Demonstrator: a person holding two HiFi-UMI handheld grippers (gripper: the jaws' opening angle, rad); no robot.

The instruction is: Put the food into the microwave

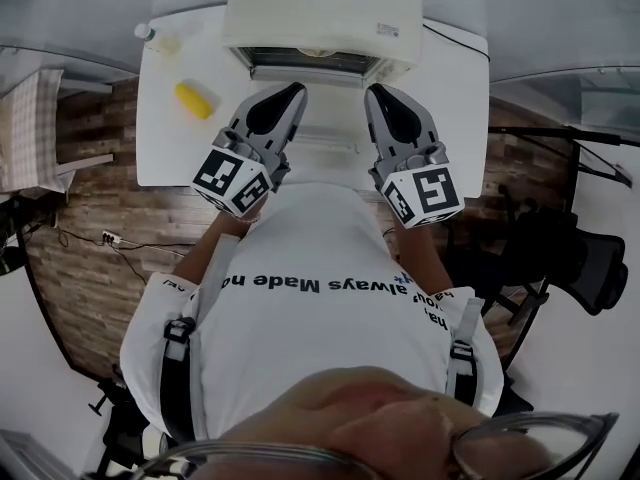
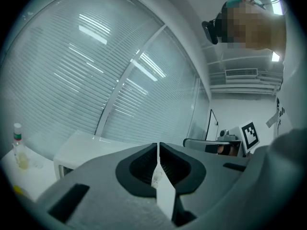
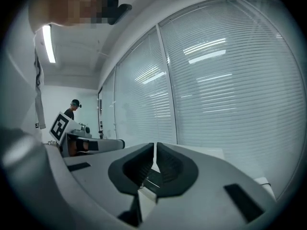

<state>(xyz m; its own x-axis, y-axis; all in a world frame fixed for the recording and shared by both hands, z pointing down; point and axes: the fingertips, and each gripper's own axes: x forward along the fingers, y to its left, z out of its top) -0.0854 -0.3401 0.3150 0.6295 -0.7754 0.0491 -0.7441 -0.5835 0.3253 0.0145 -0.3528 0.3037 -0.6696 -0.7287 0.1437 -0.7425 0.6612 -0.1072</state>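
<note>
Head view: food (image 1: 196,99) lies on the surface (image 1: 452,98), left of the microwave (image 1: 320,8), not yet picked up.
Left gripper (image 1: 296,89) and right gripper (image 1: 372,91) have fingers pressed together, empty; next I'd spread the left and reach for it.

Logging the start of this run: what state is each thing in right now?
Left gripper: jaws shut, empty.
Right gripper: jaws shut, empty.
Yellow food item: lying on white table, untouched.
White microwave: on table; door state unclear.
Clear plastic bottle: upright, capped.

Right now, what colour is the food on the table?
The food is yellow; head view shows it best.
</note>
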